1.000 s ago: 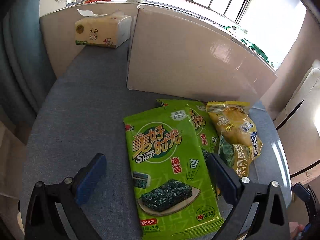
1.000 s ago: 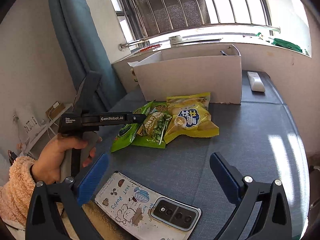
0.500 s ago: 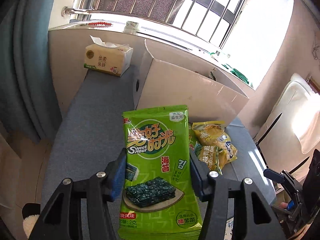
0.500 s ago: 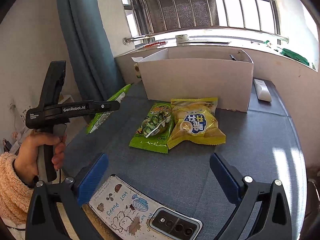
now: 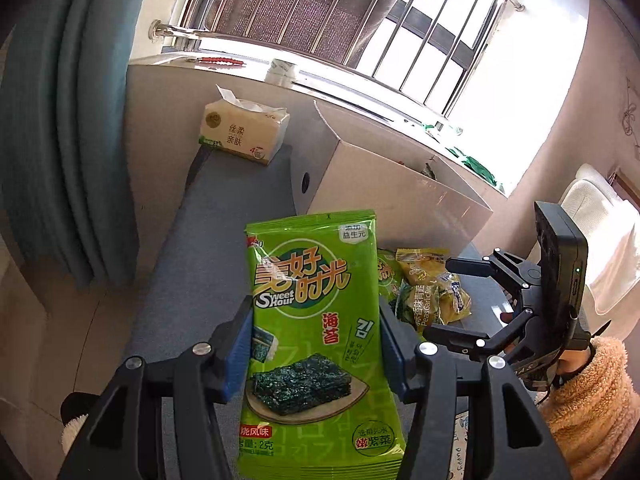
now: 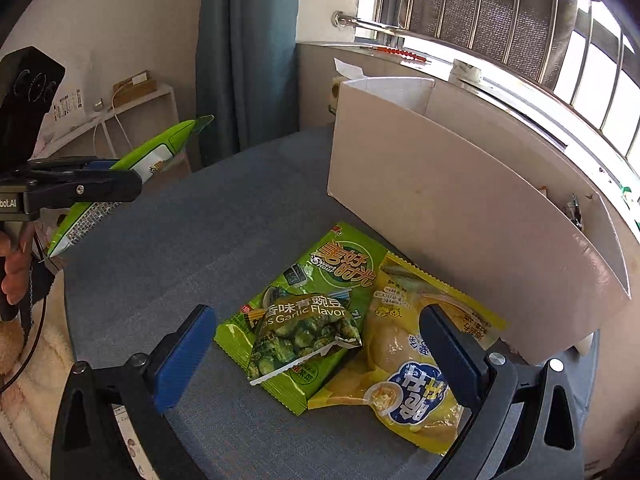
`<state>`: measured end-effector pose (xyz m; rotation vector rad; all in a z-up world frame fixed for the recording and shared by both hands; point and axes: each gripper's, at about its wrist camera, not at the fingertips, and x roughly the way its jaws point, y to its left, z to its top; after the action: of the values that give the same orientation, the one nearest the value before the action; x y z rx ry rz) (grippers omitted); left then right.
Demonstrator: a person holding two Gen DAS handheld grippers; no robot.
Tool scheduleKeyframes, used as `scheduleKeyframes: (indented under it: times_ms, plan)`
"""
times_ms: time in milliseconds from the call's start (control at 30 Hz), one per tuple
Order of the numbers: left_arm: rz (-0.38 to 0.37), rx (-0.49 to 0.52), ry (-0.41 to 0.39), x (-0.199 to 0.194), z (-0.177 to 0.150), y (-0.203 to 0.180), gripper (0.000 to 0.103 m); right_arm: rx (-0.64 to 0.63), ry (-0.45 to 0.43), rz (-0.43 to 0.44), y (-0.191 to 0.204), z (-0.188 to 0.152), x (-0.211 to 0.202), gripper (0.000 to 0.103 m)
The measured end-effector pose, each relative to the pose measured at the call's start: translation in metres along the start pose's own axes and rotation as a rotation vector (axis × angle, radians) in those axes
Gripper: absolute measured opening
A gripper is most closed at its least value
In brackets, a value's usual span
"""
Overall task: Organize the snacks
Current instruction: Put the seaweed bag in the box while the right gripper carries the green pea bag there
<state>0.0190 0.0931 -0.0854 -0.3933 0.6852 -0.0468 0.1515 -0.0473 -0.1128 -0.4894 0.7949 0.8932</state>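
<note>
The open box (image 6: pixel 460 216) stands behind the pile, apparently the snacks' destination. Left gripper (image 5: pixel 316 344) clamps the seaweed pack (image 5: pixel 316 320) aloft, clear of the table (image 6: pixel 224 216). Right gripper (image 6: pixel 316 352), jaws spread, hovers over the pea bag (image 6: pixel 304 336).

The left gripper (image 5: pixel 316 344) is raised off the table, its two blue pads (image 5: pixel 239 354) pressed against the sides of a green seaweed pack (image 5: pixel 316 320). From the right camera, a hand (image 6: pixel 12 264) grips its handle at the far left. The right gripper (image 6: pixel 320 354) points down over the snacks, fingers spread wide apart and holding nothing.
</note>
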Motion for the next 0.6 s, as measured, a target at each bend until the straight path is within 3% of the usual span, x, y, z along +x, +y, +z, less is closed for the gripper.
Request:
scheduleKeyframes:
  times_ms: [67,100,133,167,400,600]
  plan:
    - [-0.001,-0.001,0.0,0.0,-0.001,0.001,0.06,0.011,0.023,0.06,-0.004,0.0,0.011,0.102]
    - [-0.001,0.0,0.001,0.001,-0.001,0.001,0.06,0.012,0.015,0.074,-0.004,-0.001,0.013,0.093]
    - [-0.001,0.001,0.002,0.001,-0.002,0.002,0.06,0.007,0.019,0.078,-0.003,-0.002,0.015,0.063]
    - [0.0,0.001,0.001,0.001,-0.002,0.001,0.06,-0.001,0.028,0.079,-0.001,-0.003,0.016,0.049]
    - [-0.001,0.014,-0.019,-0.002,0.001,-0.003,0.06,0.086,-0.094,0.084,0.002,-0.014,-0.022,0.048]
    - [-0.051,0.075,-0.075,-0.005,0.035,-0.027,0.06,0.27,-0.245,0.038,-0.035,-0.007,-0.082,0.047]
